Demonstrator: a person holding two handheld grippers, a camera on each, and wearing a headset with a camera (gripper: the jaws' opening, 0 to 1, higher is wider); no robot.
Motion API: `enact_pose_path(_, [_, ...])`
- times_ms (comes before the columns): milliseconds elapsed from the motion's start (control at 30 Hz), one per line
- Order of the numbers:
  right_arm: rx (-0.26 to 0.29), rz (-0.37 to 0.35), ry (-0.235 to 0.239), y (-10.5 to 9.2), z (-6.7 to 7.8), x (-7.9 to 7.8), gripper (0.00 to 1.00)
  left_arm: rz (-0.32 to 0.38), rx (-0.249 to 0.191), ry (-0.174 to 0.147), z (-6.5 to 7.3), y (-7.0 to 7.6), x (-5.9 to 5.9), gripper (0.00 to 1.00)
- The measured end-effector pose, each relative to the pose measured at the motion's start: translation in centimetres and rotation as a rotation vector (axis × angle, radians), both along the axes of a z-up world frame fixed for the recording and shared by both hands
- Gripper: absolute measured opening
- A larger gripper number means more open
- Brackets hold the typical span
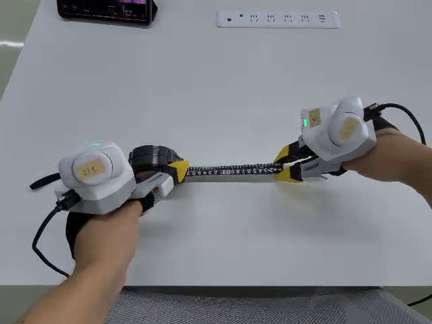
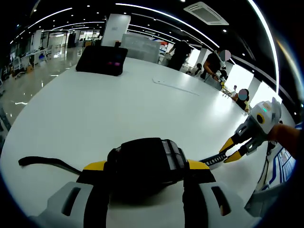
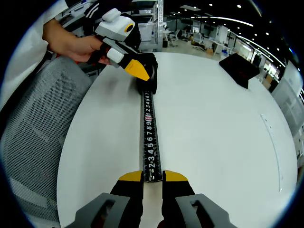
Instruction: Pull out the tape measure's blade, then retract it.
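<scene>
A black tape measure case (image 1: 152, 160) lies on the white table (image 1: 223, 81), and my left gripper (image 1: 172, 177) is shut on it; in the left gripper view the case (image 2: 145, 164) sits between the yellow-tipped jaws. Its black blade (image 1: 229, 171) with white numbers is drawn out to the right, just above the table. My right gripper (image 1: 287, 167) is shut on the blade's end. In the right gripper view the blade (image 3: 148, 137) runs straight from my right gripper (image 3: 153, 177) to the case (image 3: 148, 72).
A dark tablet (image 1: 106, 9) stands at the far left of the table and a white power strip (image 1: 278, 19) lies at the far right. A mesh chair (image 3: 35, 137) is beside the table's near edge. People stand in the room behind (image 2: 213, 61).
</scene>
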State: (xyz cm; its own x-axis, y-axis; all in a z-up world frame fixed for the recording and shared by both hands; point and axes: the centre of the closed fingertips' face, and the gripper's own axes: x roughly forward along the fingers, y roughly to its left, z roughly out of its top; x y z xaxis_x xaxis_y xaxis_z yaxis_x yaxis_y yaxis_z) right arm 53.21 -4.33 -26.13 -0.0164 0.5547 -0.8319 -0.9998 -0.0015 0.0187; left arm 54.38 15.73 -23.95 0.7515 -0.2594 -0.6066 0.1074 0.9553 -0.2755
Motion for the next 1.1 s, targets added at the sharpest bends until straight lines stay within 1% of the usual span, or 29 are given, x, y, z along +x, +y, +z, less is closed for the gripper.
enact_pose_path(367, [0.02,-0.003,0.014,1.4,-0.2,-0.2,0.11,0.003,-0.008,-0.003,0.1,0.0,0.0,0.59])
enact_pose_path(700, [0.028,-0.005,0.021,2.0,-0.4,-0.3,0.11,0.001,-0.01,-0.004,0.0,0.1,0.1,0.59])
enact_pose_path(833, [0.041,-0.01,0.023,2.5,-0.4,-0.2,0.11,0.003,-0.018,-0.006,0.0,0.1,0.1,0.59])
enact_pose_path(1100, [0.046,-0.009,0.025,2.9,-0.4,-0.1,0.11,0.002,-0.025,-0.008,0.1,0.1,0.0,0.59])
